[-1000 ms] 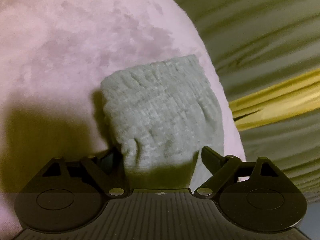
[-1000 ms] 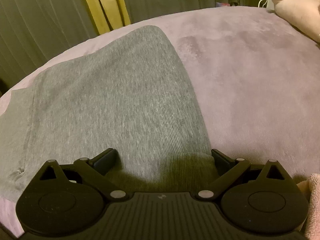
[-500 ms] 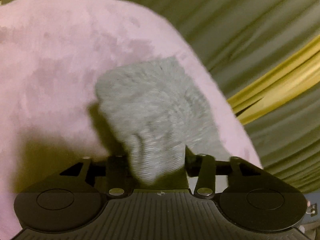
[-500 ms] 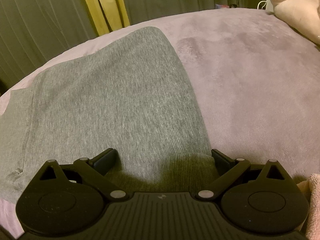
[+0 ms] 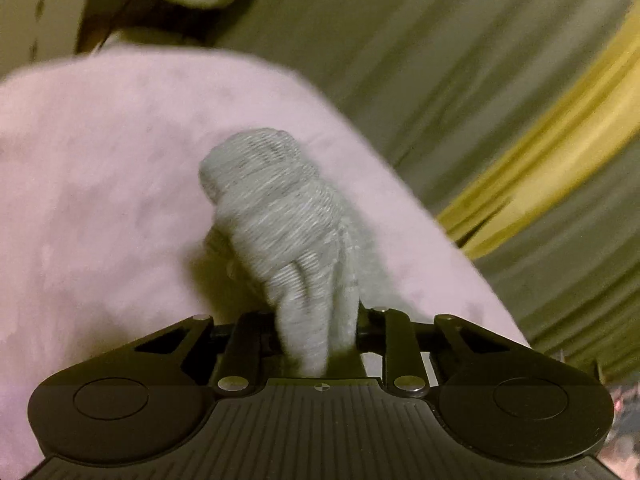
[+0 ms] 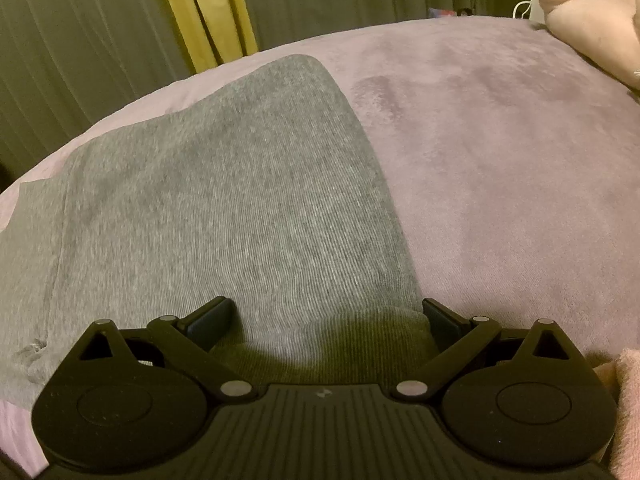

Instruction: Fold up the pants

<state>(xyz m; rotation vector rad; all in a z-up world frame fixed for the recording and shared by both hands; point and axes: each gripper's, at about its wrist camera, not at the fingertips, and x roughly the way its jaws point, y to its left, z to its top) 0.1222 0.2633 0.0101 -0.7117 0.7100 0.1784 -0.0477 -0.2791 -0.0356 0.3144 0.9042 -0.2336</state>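
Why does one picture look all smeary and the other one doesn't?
Left wrist view: the curtains and pink blanket are streaked with motion blur, while the grey cuff stays sharper. Right wrist view: crisp, the grey pants show their knit lines, with a dark shadow by the gripper.

Ahead of the black right gripper point(image 6: 326, 320), the pants point(image 6: 224, 216) are heather grey with fine ribbed lines. They lie on a plain mauve-pink blanket point(image 6: 500, 168). Beyond it hang olive-grey curtains point(image 6: 80, 40) with one mustard-yellow panel point(image 6: 204, 12). The left gripper point(image 5: 318, 328) is black too.
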